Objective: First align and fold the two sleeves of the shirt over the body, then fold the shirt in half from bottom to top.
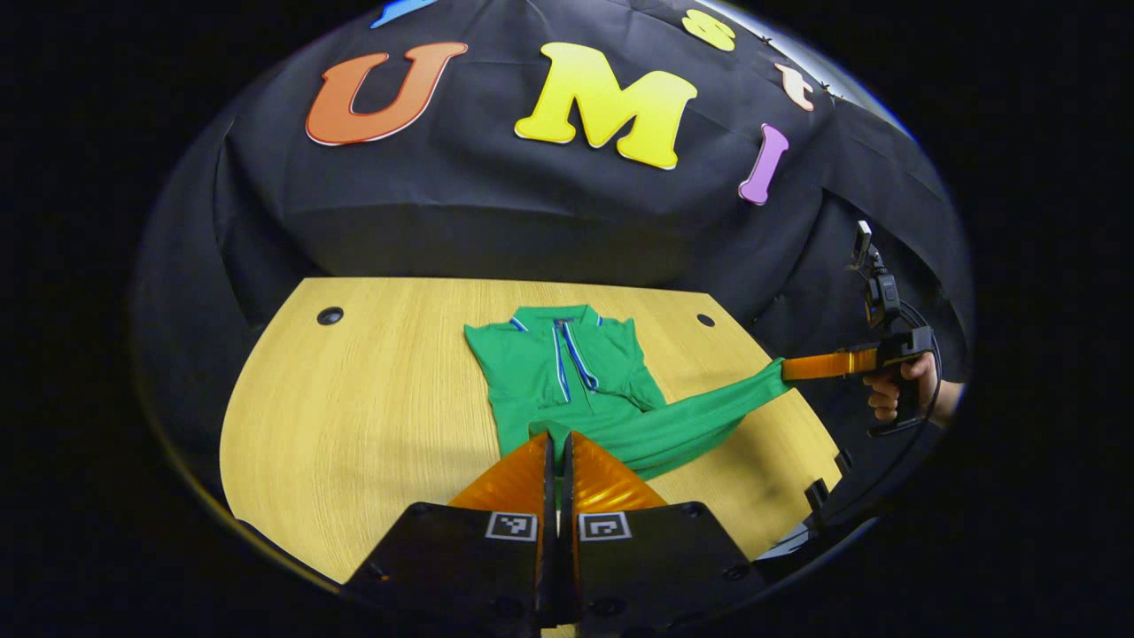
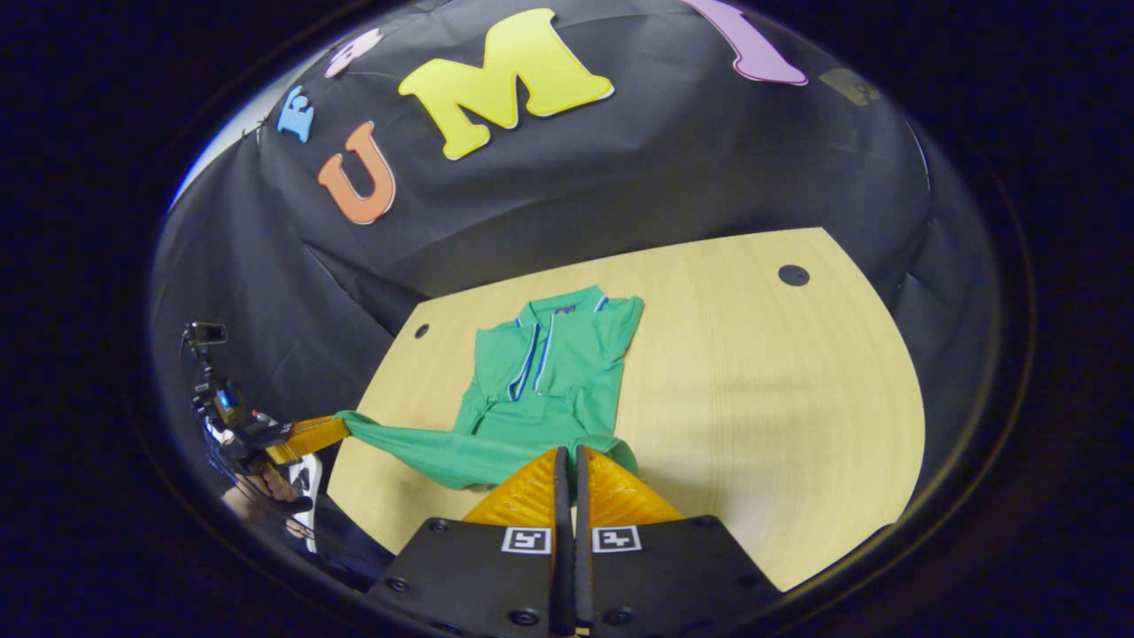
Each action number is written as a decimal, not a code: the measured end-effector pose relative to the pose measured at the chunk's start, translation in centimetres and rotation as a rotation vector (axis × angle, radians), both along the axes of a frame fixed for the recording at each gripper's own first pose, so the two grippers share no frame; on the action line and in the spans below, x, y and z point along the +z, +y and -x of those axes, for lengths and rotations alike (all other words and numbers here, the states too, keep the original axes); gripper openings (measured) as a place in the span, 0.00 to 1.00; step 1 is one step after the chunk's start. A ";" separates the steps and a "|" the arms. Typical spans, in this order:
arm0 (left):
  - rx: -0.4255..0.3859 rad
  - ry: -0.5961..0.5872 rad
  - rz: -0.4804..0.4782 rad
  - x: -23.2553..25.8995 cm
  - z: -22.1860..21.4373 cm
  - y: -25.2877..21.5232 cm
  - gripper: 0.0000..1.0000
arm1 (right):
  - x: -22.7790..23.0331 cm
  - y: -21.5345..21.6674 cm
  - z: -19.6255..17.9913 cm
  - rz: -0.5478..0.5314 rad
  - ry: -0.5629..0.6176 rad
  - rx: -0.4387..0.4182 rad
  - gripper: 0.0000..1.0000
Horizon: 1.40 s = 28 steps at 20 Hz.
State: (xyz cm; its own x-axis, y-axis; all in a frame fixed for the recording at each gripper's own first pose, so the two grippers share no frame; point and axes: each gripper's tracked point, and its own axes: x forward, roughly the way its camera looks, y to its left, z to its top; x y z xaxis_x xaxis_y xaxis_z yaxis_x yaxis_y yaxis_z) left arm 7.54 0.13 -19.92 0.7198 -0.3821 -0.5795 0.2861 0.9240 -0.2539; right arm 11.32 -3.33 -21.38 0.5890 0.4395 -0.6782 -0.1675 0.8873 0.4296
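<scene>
Green cloth is pinched between the closed fingers of the left gripper (image 1: pixel 558 443) at the near edge of the wooden table (image 1: pixel 354 416); what it has hold of looks like a sleeve cuff or a bottom corner of the shirt (image 1: pixel 567 372), though which one I cannot tell. In the right gripper view the right gripper (image 2: pixel 567 461) is likewise clamped on green fabric close to the lens. Farther out, that view shows the other gripper off the table's edge with a long sleeve (image 2: pixel 399 443) stretched taut from it to the body. The shirt lies flat mid-table, collar (image 1: pixel 558 315) toward the black booth wall, placket facing up.

I judge the sleeve fold is under way. To do it well, keep the sleeve under light tension (enough to stay smooth, not enough to drag the body), carry it inward over the chest, lay it straight along the body, and release only once it rests flat.
</scene>
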 end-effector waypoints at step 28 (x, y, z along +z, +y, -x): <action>0.235 -0.181 -0.049 -13.1 -27.2 2.3 0.04 | -10.0 4.7 -27.0 0.059 -0.206 -0.048 0.02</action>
State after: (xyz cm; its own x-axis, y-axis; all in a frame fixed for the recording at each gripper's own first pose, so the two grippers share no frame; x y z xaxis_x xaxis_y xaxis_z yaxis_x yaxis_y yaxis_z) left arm 34.77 2.43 -33.02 0.8786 -0.1676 -0.4472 0.0995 0.9801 -0.1719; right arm 38.36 1.36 -31.37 0.7373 0.3709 -0.5646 -0.2034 0.9189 0.3381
